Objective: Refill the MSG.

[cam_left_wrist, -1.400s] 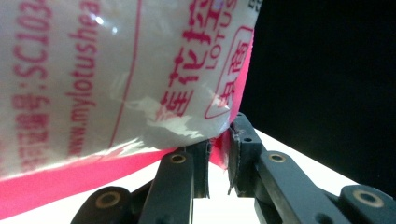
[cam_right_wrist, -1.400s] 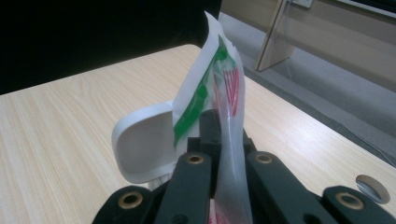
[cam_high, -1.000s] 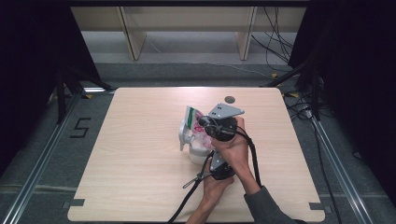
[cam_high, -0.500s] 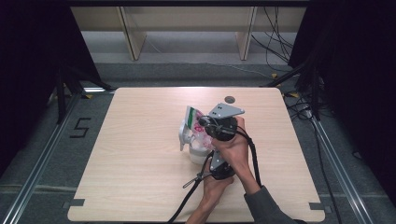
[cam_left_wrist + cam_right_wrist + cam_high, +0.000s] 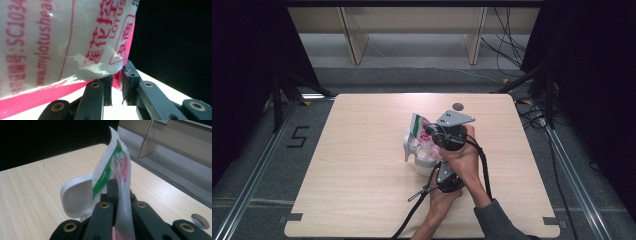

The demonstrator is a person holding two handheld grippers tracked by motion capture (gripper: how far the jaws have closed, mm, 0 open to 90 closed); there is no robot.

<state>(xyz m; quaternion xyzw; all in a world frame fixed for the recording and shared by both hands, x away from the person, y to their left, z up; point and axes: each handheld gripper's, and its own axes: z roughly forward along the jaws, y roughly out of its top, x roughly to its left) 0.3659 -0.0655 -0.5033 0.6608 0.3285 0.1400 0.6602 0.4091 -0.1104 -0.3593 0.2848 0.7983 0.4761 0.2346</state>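
A clear plastic bag (image 5: 421,131) with red print and a green strip along its top stands over a white jug (image 5: 424,163) at the middle of the table. My right gripper (image 5: 430,134), with its grey plate on top, is shut on the bag's upper part. In the right gripper view the jaws (image 5: 117,192) pinch the bag (image 5: 117,162) just below the green strip, and the jug's white handle (image 5: 75,197) lies behind. My left gripper (image 5: 438,171) comes in from below, and in its own view (image 5: 116,83) it is shut on the bag's red bottom edge (image 5: 62,50).
The wooden table (image 5: 362,165) has bare room to the left and right of the jug. A small round hole (image 5: 457,106) sits near its far edge. Cables trail from both grippers toward the near edge. Dark floor and rails surround the table.
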